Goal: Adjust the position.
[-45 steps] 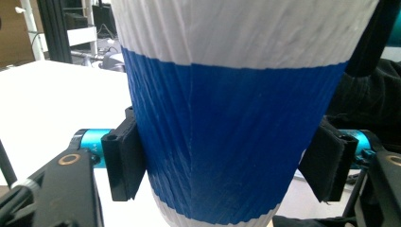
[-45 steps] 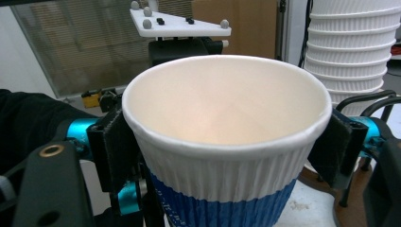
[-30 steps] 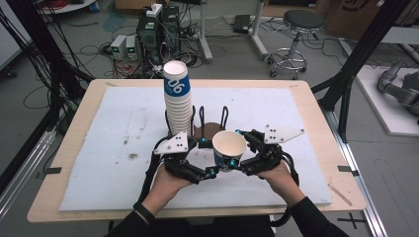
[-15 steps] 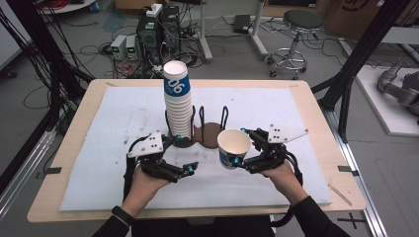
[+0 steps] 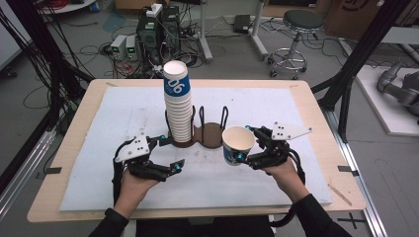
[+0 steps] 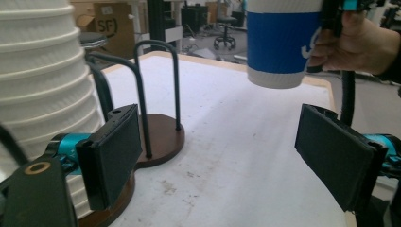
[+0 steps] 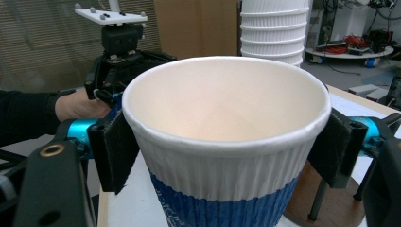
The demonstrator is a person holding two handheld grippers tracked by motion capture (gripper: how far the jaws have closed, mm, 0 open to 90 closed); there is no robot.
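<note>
High view: we hold the blue-and-white ribbed paper cup clamped in our right claw above the tabletop, left claw agape and empty; next, we judge, seating it in the wire-hooped wooden holder.

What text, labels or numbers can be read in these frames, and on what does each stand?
"SF": cardboard box behind the table, left gripper view.
White print on the blue band of the top cup of the stack: too blurred to read.
White print on the held cup: partly hidden, unreadable.
</note>
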